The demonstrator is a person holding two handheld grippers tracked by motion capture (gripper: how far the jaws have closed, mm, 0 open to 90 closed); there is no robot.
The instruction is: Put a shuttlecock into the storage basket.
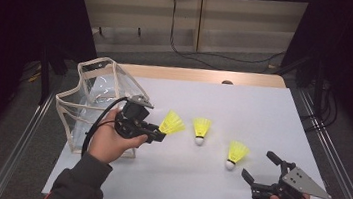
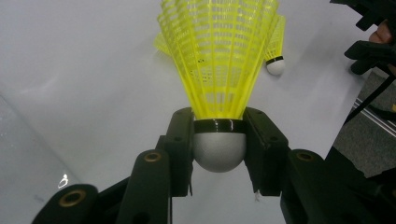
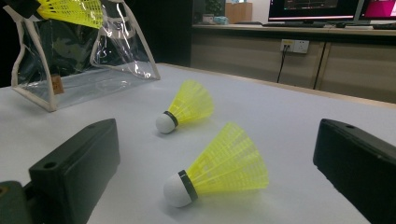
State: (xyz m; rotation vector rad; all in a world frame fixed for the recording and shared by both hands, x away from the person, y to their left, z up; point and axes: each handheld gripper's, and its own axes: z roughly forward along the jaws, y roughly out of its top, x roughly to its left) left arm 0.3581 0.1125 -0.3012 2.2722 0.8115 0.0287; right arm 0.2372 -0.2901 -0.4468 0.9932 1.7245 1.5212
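Held shuttlecock: while clamped at its white cork, the yellow shuttlecock (image 2: pixel 218 70) pointed its skirt straight out from the left gripper (image 1: pixel 158 133), left of centre.
Pouch: the clear pouch (image 1: pixel 94 101) stood just behind that gripper, at far left.
Right gripper: the right gripper (image 1: pixel 260 168), lower right, gaped empty; the nearest lying shuttlecock (image 3: pixel 219 165) lay between its jaws, untouched.
Third shuttlecock: the middle shuttlecock (image 1: pixel 201 130) lay mid-frame.
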